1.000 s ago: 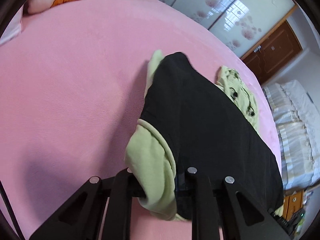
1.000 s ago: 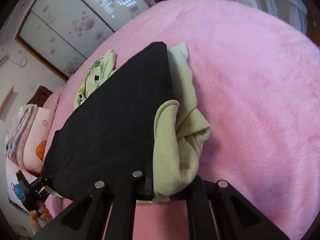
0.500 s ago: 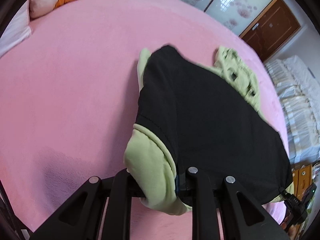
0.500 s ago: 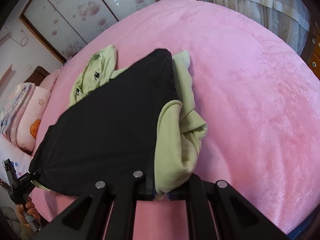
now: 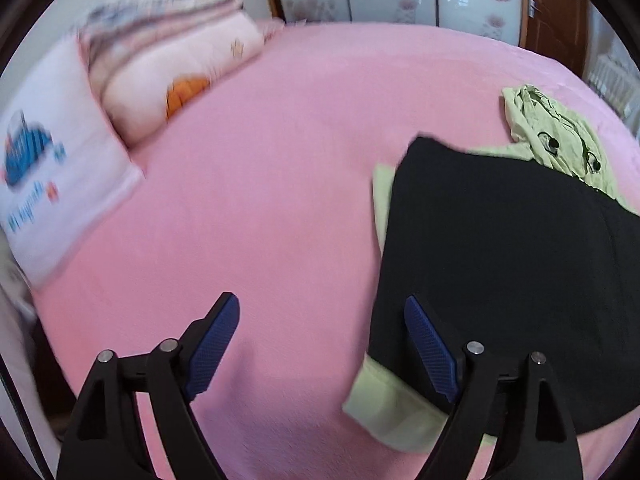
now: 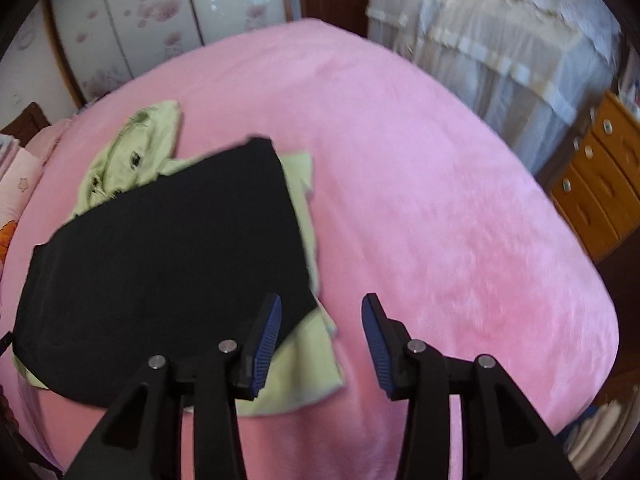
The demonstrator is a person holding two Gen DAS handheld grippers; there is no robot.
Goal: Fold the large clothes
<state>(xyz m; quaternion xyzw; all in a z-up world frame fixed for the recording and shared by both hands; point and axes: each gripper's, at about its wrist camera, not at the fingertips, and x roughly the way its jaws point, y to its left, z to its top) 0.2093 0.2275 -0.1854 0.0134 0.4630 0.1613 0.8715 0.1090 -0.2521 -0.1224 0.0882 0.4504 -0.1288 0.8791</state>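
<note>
On the pink bed [image 5: 280, 168], your left gripper [image 5: 322, 344] and right gripper [image 6: 322, 336] have just opened their jaws, both empty; next, pinch the garment [image 6: 168, 248] edge evenly beside the bed's near side.

pillow [image 5: 60, 184] print blurred, nothing legible

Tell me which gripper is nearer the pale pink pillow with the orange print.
Left. The left gripper hangs open over bare pink bedspread, with the pillow up ahead on its side. The right gripper, jaws open, hangs by the garment's opposite edge.
</note>
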